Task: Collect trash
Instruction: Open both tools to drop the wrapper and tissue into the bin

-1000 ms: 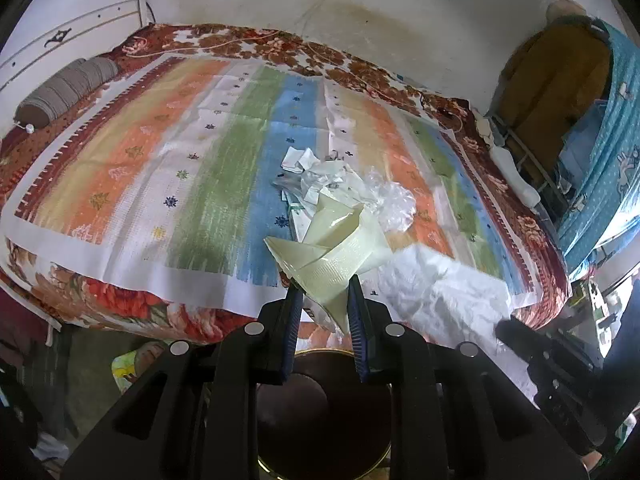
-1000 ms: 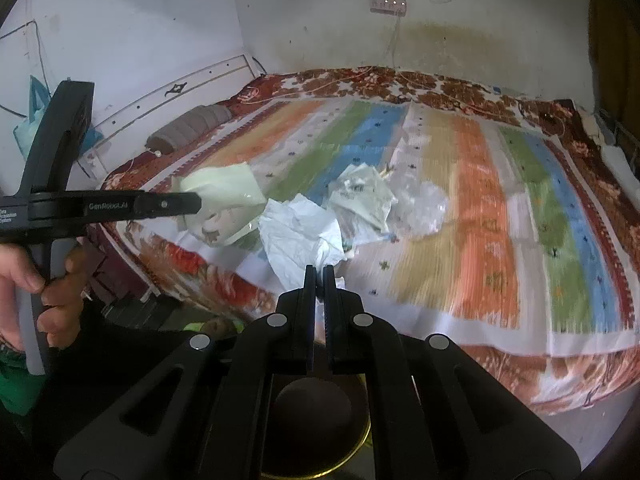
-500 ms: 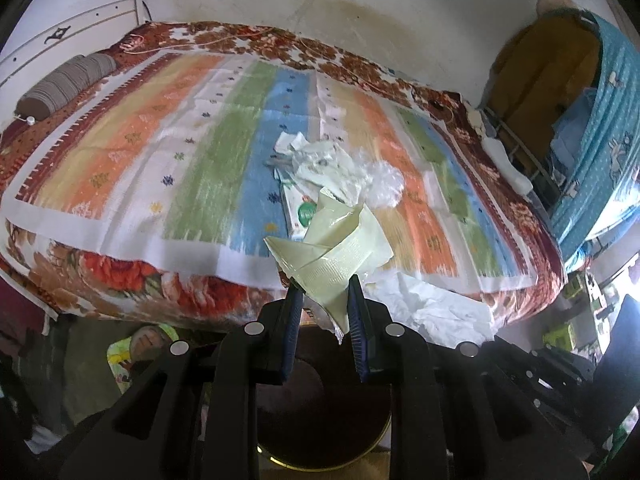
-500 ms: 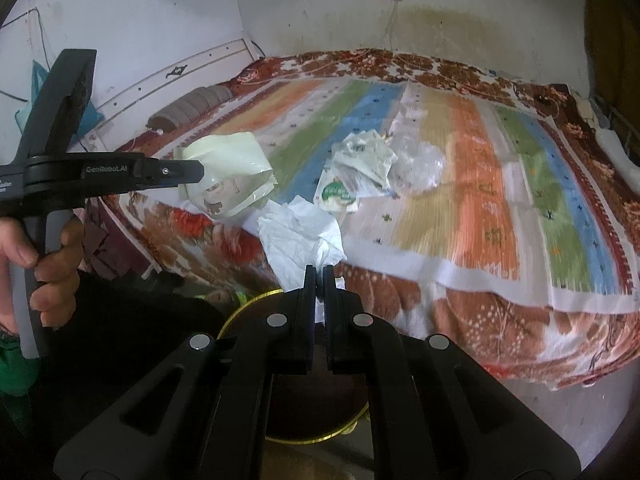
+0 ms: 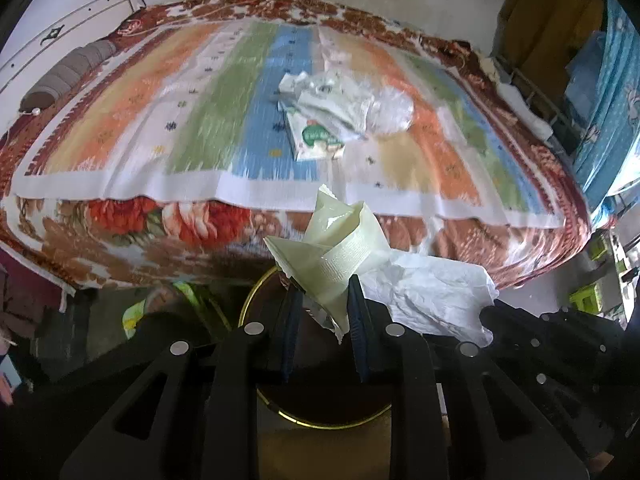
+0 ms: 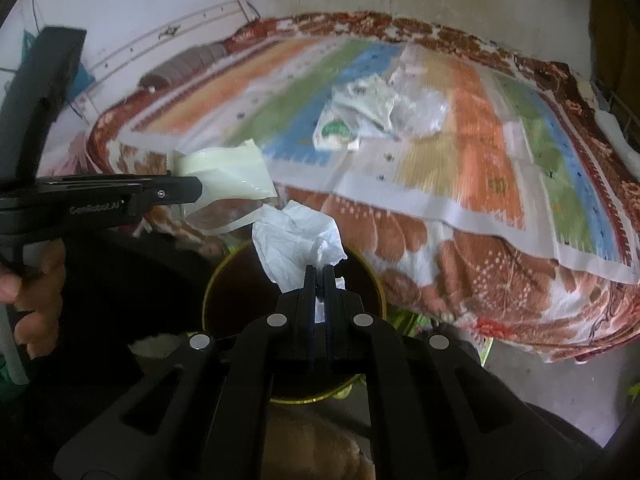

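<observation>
My left gripper [image 5: 322,300] is shut on a pale yellow plastic wrapper [image 5: 340,248] and holds it over a dark round bin with a gold rim [image 5: 256,300]. The wrapper also shows in the right wrist view [image 6: 232,172]. My right gripper [image 6: 319,272] is shut on a crumpled white paper [image 6: 298,240] above the same bin [image 6: 216,284]. That paper also shows in the left wrist view [image 5: 432,292]. More trash lies on the bed: a white-green packet [image 5: 316,138] and clear crumpled plastic [image 5: 388,110].
A bed with a striped blanket [image 5: 200,128] over a floral cover [image 6: 480,272] fills the view beyond the bin. A grey bolster [image 5: 64,80] lies at its far left. Blue cloth [image 5: 608,92] hangs at the right.
Both grippers have pulled back from the bed and dropped lower with their trash. They now hang over the bin's mouth. The bed pile is farther off.
</observation>
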`<state>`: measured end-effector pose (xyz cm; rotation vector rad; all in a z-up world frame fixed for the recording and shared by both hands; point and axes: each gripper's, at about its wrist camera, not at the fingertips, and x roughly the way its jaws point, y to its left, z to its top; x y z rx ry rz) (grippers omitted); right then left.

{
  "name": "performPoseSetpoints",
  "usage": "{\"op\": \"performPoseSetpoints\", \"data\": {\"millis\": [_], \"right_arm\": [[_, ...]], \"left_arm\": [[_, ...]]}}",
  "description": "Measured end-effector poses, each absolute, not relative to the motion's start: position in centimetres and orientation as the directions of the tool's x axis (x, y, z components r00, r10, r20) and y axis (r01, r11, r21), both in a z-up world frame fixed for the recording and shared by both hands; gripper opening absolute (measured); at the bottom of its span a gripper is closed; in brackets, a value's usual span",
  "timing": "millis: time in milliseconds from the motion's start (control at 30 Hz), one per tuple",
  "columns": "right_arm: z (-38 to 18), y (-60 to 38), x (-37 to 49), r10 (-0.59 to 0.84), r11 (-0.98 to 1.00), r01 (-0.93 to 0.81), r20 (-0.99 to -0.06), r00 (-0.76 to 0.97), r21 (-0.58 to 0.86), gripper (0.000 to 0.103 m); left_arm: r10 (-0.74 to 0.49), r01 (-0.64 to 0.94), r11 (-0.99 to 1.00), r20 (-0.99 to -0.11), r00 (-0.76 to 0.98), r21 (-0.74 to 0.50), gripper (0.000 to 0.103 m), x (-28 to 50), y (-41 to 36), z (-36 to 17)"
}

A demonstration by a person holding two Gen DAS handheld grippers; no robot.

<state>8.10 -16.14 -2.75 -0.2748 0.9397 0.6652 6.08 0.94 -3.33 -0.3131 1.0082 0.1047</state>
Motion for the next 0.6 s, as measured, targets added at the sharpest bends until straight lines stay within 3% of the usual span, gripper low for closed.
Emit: {"op": "performPoseSetpoints", "data": {"millis": [600], "right_arm": [[-8.9,-14.1,10.0,0.279,0.795,-0.603,-0.925,0.259,0.071,0.003]], "left_arm": [[-0.072,-0.310,0.934,-0.946,0.316,-0.175,0.022,8.7,0.0,-9.7]]}}
